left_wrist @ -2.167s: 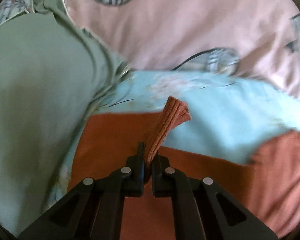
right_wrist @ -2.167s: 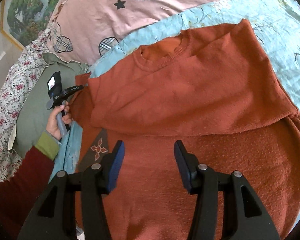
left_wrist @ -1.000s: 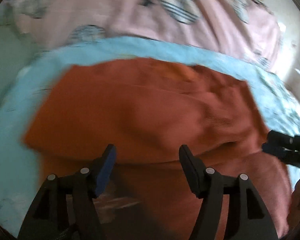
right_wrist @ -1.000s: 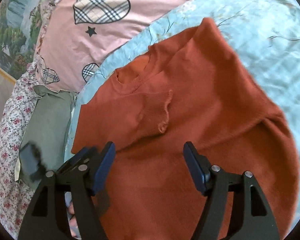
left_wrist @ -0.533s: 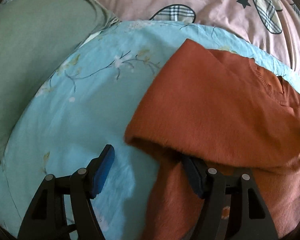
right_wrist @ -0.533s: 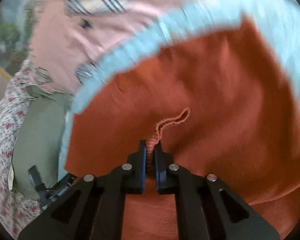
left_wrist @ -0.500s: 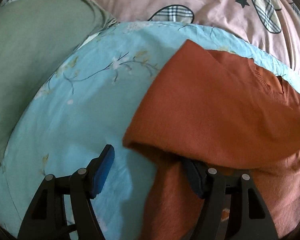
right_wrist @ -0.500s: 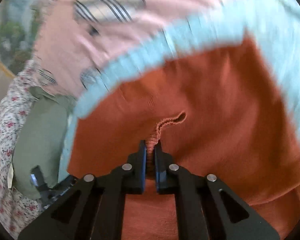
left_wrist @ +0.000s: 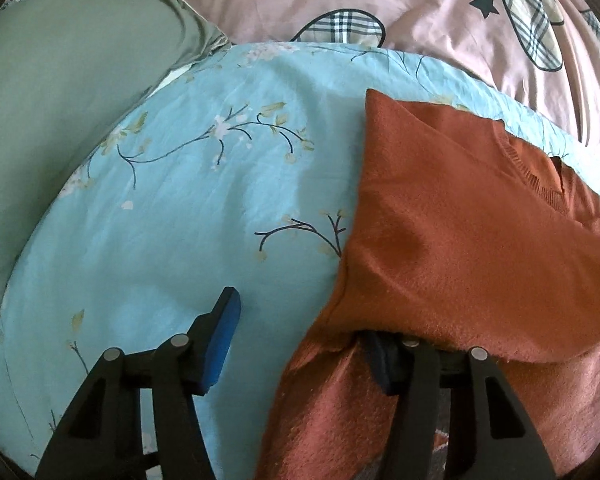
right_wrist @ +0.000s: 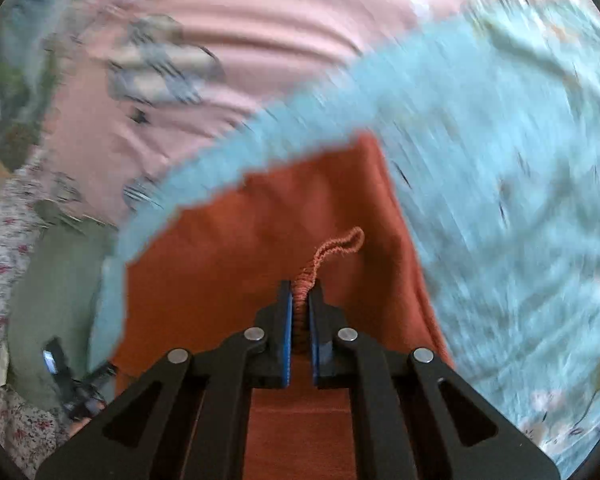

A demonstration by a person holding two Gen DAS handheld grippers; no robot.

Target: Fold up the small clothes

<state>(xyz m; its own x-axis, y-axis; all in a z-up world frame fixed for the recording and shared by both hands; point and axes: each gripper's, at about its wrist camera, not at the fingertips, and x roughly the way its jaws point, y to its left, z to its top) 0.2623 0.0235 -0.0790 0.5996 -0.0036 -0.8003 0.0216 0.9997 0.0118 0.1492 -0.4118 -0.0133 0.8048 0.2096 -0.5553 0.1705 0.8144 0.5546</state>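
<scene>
A: Where's the garment?

B: The rust-orange knitted sweater [left_wrist: 480,240] lies on the light blue floral bedsheet [left_wrist: 204,208]. In the left wrist view it fills the area from 1 to 5 o'clock, its ribbed neckline toward 2 o'clock and one folded layer lying over the lower part.

A: And the left gripper [left_wrist: 304,340]?

B: Spread wide. Its left blue-padded finger [left_wrist: 220,340] rests over bare sheet, and the right finger is tucked under the edge of the folded layer, so only part of it shows. It has hold of nothing.

A: The right gripper [right_wrist: 300,304]?

B: Nearly closed, pinching a ribbed cuff of the sweater [right_wrist: 332,252], which curls out toward 1 o'clock past the fingertips. That view is blurred.

A: What else is around?

B: A pink quilt with plaid heart patches [left_wrist: 380,0] at 12 o'clock, and a sage-green pillow [left_wrist: 52,80] at 10 o'clock. In the right wrist view the left gripper shows small at 8 o'clock.
</scene>
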